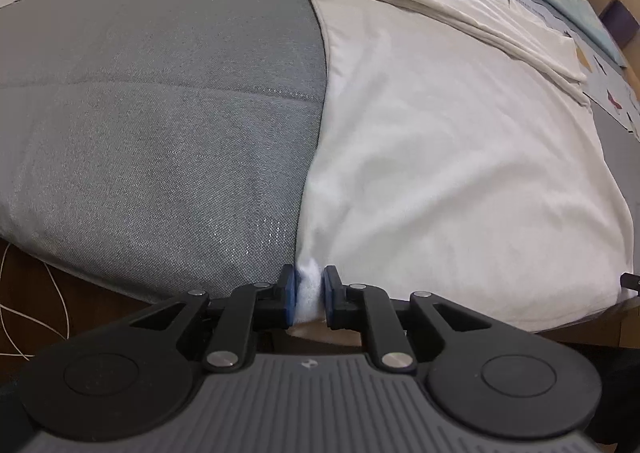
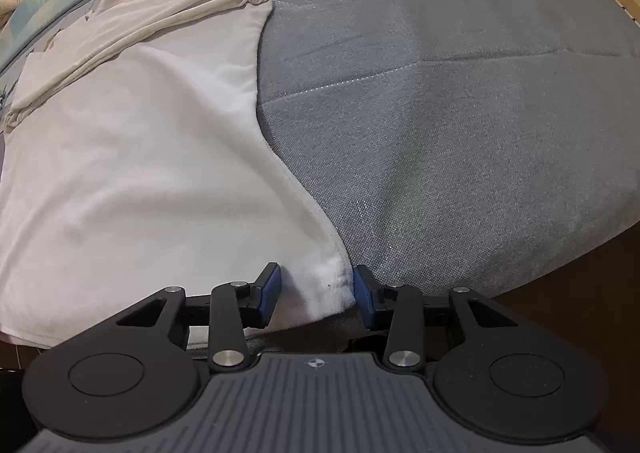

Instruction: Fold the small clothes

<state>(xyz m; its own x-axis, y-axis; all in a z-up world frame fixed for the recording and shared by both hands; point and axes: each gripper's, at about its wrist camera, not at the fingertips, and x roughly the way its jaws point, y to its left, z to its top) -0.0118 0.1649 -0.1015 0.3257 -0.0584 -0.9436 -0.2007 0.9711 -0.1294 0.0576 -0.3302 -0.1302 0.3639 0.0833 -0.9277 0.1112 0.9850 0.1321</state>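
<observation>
Garment (image 1: 460, 173) corner is pinched in my left fingers (image 1: 309, 295); my right fingers (image 2: 316, 295) stand spread around the other corner, not gripping. Cloth runs toward twelve o'clock over the grey bed (image 1: 160, 133). Lifting now risks a one-sided, skewed fold.

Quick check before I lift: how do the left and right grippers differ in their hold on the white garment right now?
The left gripper has its jaws nearly closed, pads pinching a bunched corner of the white garment. The right gripper stands much wider, with the garment's other near corner lying between its pads, not visibly squeezed. The cloth bunches narrow at the left, and lies flatter at the right. Both point steeply down at the near hem, over the grey bed cover.
</observation>
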